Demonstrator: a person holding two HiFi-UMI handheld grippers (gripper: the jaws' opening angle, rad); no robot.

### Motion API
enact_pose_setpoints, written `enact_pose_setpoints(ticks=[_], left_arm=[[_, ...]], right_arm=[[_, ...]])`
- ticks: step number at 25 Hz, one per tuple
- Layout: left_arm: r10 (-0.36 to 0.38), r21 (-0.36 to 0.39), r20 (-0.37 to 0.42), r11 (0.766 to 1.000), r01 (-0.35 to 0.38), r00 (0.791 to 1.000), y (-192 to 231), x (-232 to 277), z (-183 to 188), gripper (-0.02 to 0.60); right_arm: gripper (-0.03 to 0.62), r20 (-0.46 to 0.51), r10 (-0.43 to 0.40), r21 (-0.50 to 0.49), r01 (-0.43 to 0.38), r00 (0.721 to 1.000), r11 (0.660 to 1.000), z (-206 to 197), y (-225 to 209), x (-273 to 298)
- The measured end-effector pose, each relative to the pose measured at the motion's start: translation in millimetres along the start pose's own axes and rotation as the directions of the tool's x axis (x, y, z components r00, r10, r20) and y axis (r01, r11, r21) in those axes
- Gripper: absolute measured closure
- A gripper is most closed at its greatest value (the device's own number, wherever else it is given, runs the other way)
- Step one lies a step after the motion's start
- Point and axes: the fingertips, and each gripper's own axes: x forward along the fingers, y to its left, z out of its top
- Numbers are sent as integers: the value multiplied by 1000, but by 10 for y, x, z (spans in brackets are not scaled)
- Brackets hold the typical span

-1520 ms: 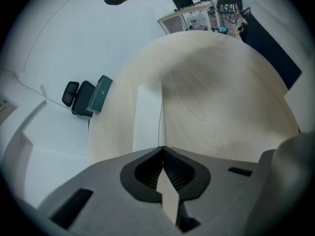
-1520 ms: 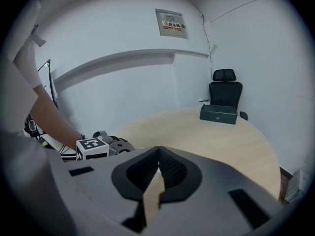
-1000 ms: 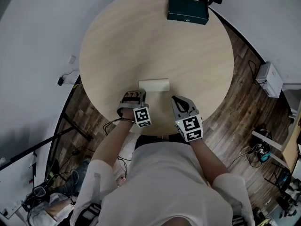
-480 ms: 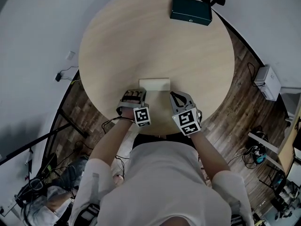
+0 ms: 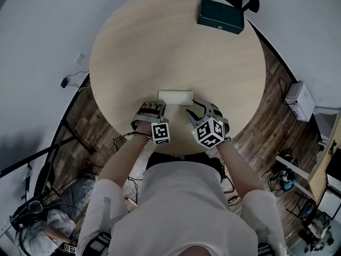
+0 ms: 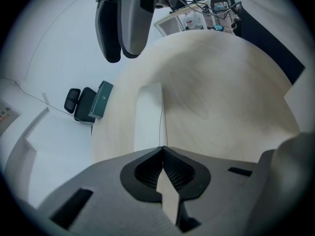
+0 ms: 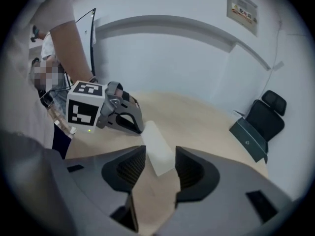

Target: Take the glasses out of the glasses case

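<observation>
A closed white glasses case (image 5: 176, 96) lies on the round wooden table (image 5: 176, 47) near its front edge. My left gripper (image 5: 151, 105) rests just left of the case's near side, its jaws shut with nothing between them; in the left gripper view (image 6: 162, 149) the case (image 6: 148, 117) lies straight ahead. My right gripper (image 5: 193, 106) sits at the case's right end, rolled over, its jaws opening. In the right gripper view (image 7: 160, 152) the case's end (image 7: 158, 144) shows in the gap, untouched by the pads. No glasses are visible.
A dark green box (image 5: 220, 15) stands at the table's far right edge, with a black chair (image 5: 250, 1) behind it. A white device (image 5: 297, 100) sits on the wood floor to the right. Cables and gear lie on the floor at left.
My right gripper has rolled and slid toward the case's right end, and its jaws have parted from shut. The left gripper has stayed put.
</observation>
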Motion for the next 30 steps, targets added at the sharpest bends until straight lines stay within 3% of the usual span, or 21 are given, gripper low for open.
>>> enact_pose_setpoints(ticks=[4, 8, 11, 16, 30], left_arm=[[-4, -1, -1, 1000, 4, 1000, -8, 18, 3, 574], [-7, 6, -4, 1000, 7, 1000, -18, 14, -11, 574], [-8, 5, -5, 1000, 9, 1000, -14, 14, -1, 574], [-7, 11, -5, 1000, 7, 1000, -2, 3, -5, 574], [-1, 7, -5, 1000, 1, 1000, -2, 19, -13, 574]], right_arm=[[370, -99, 52, -165, -68, 994, 984, -106, 70, 162], [336, -204, 70, -328, -136, 977, 935, -188, 124, 343], [327, -271, 72, -388, -177, 960, 904, -256, 129, 472], [324, -346, 65, -433, -221, 936, 874, -347, 95, 659], [324, -411, 80, -441, -275, 908, 854, -428, 71, 928]])
